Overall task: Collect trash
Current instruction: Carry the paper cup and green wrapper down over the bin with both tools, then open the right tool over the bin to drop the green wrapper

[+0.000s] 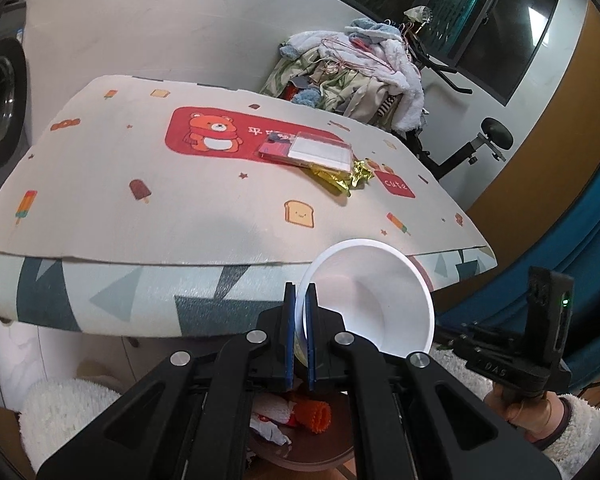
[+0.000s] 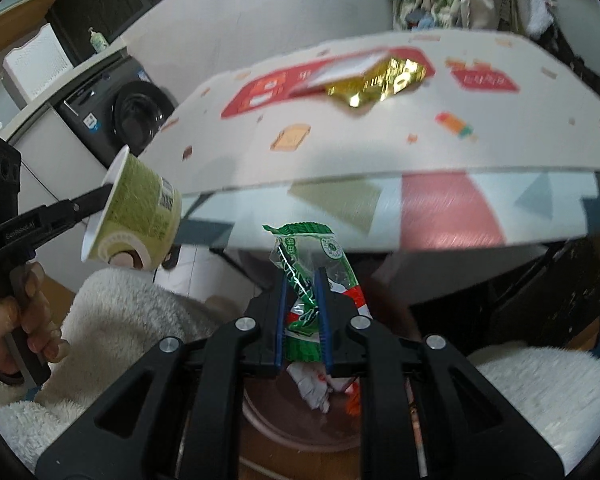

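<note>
The right gripper (image 2: 304, 312) pinches a green wrapper (image 2: 312, 268) above the bin (image 2: 284, 428); the left gripper (image 1: 300, 332) clamps the cup (image 1: 372, 300) rim (tilted, empty); I would centre each over the bin before releasing; gold wrapper (image 1: 340, 176) remains on the table (image 1: 140, 220)

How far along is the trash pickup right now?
Done: crumpled paper and an orange scrap already lie in the brown bin. In hand: left tongs pinch the paper cup by its rim; right tongs clamp a green wrapper, both over the bin. Left: gold foil wrapper and flat packets remain on the table.
</note>
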The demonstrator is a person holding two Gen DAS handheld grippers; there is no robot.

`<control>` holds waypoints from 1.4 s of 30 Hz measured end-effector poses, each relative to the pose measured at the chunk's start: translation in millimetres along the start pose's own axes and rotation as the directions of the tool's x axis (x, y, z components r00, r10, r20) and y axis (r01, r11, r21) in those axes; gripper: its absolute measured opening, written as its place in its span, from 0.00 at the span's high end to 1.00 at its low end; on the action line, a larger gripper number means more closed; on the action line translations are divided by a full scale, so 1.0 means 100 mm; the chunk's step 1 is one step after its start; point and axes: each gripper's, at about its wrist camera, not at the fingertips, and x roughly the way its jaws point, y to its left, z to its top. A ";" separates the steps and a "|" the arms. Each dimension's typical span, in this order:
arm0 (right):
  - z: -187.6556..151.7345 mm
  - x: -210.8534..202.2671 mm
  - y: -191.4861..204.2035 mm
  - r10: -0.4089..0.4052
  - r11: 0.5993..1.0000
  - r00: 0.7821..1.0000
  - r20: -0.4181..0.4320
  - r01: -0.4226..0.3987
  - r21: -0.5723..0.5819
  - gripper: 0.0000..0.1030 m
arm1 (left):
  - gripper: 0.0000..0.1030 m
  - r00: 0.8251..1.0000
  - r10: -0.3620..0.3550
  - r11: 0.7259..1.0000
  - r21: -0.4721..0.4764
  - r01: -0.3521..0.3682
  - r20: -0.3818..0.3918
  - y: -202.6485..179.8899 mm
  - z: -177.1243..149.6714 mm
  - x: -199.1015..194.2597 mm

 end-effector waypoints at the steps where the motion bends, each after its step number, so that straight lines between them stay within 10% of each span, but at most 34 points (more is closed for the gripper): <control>1: -0.02 0.05 0.00 0.004 1.000 1.000 -0.021 -0.003 0.011 0.83 | 0.95 1.000 0.003 1.000 0.001 -0.003 -0.002 0.01 -0.01 0.00; 13: -0.06 0.20 -0.12 -0.016 0.998 0.996 -0.083 0.021 0.059 0.66 | 0.95 1.000 -0.007 1.000 0.005 0.007 -0.019 0.02 -0.07 0.07; 23: 0.14 -0.22 -0.08 -0.147 0.973 0.971 0.186 0.175 -0.147 0.06 | 0.95 0.998 -0.023 0.999 0.041 0.025 -0.062 -0.07 -0.21 0.21; 42: 0.11 -0.26 -0.36 -0.191 0.971 0.944 0.270 0.223 -0.090 0.06 | 0.95 0.981 -0.024 0.995 0.093 0.043 -0.194 -0.27 -0.56 0.56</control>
